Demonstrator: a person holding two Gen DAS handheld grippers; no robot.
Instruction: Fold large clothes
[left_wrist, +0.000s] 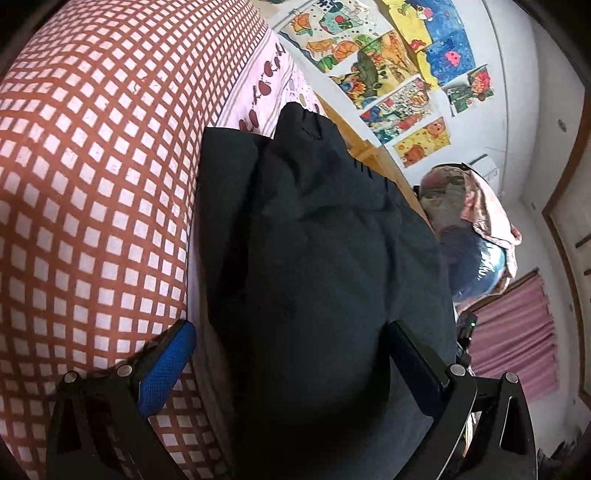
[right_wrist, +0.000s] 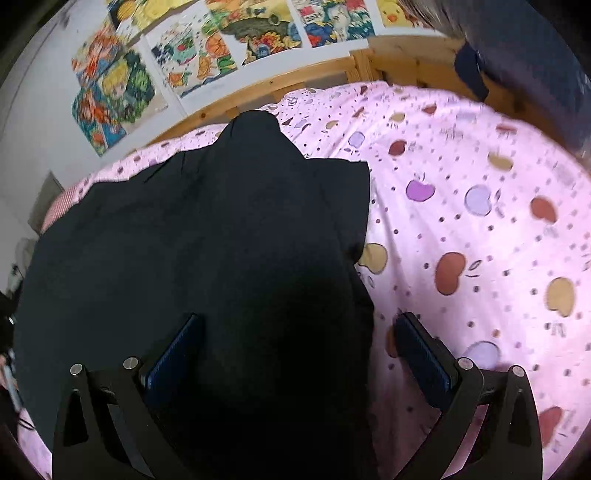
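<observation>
A large black garment (left_wrist: 314, 258) lies on the bed, partly folded, with layered edges at its far end. In the right wrist view the same garment (right_wrist: 207, 240) spreads over the pink sheet. My left gripper (left_wrist: 291, 350) is open, its fingers wide apart on either side of the garment's near part. My right gripper (right_wrist: 299, 343) is open too, its fingers straddling the garment's near right edge. Neither gripper pinches cloth as far as I can see.
A red-and-white checked cover (left_wrist: 92, 184) lies left of the garment. A pink sheet with bean and apple prints (right_wrist: 480, 221) covers the bed. A wooden bed frame (right_wrist: 295, 77) and cartoon posters (right_wrist: 184, 55) line the wall. A person in patterned clothes (left_wrist: 469, 229) is at the right.
</observation>
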